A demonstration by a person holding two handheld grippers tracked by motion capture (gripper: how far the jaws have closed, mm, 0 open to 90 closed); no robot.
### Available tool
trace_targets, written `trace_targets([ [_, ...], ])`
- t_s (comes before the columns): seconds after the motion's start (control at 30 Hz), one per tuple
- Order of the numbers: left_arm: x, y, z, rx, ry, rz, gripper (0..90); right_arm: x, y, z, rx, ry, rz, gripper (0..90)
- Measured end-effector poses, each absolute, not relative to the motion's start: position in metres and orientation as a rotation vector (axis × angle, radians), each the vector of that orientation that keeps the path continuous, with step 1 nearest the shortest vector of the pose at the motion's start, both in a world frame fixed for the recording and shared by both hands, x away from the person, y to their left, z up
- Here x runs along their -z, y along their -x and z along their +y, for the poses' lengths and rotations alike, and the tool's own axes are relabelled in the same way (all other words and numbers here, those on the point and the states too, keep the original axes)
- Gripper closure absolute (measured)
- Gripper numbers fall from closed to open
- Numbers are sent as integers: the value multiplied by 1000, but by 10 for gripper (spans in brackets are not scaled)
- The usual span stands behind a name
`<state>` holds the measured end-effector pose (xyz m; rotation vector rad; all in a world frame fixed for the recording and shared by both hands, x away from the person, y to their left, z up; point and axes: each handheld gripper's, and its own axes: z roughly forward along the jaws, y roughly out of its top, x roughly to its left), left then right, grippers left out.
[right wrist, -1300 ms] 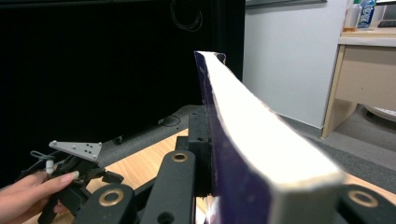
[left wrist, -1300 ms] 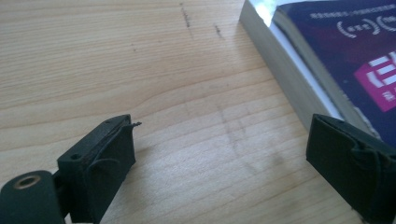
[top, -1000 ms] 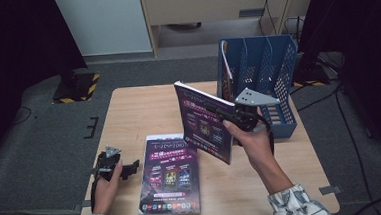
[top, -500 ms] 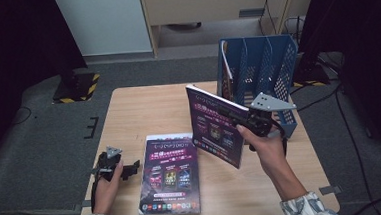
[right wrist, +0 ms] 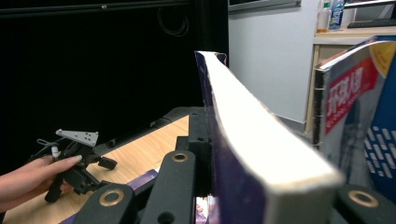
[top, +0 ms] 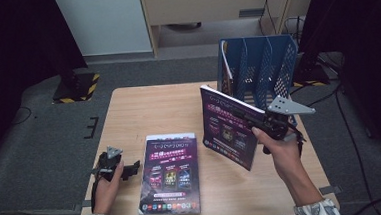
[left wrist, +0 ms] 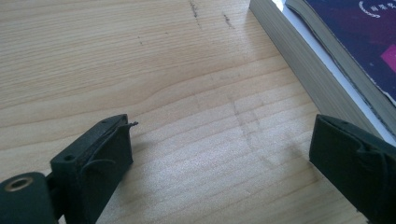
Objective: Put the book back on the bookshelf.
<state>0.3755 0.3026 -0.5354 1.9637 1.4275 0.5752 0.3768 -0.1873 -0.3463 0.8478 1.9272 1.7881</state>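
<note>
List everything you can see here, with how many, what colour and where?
Held book: one, purple cover, upright above the table's right half, clamped in the right hand-held gripper.
Flat book: one, purple cover with white edge, lying near the table's front middle.
File rack: one, blue mesh, back right corner of the table.
Magazine: one, red and white lettering, standing in the file rack.
Table: one, light wood, centre.
Left hand-held gripper: one, black, jaws open, resting on the table left of the flat book.
Right hand-held gripper: one, black with a grey plate, shut on the held book.
</note>
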Motion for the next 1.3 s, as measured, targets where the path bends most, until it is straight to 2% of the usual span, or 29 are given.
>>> trace_targets([
  [0.77,536,-375,302,-583,-1971,1419,45,345,-354,-241,-1753,-923,1862,826],
  [1.17,536,-375,301,-586,-1975,1418,42,330,-348,-259,-1747,-943,1829,826],
  [1.3,536,-375,301,-586,-1976,1417,42,315,-347,-265,-1763,-946,1808,826],
])
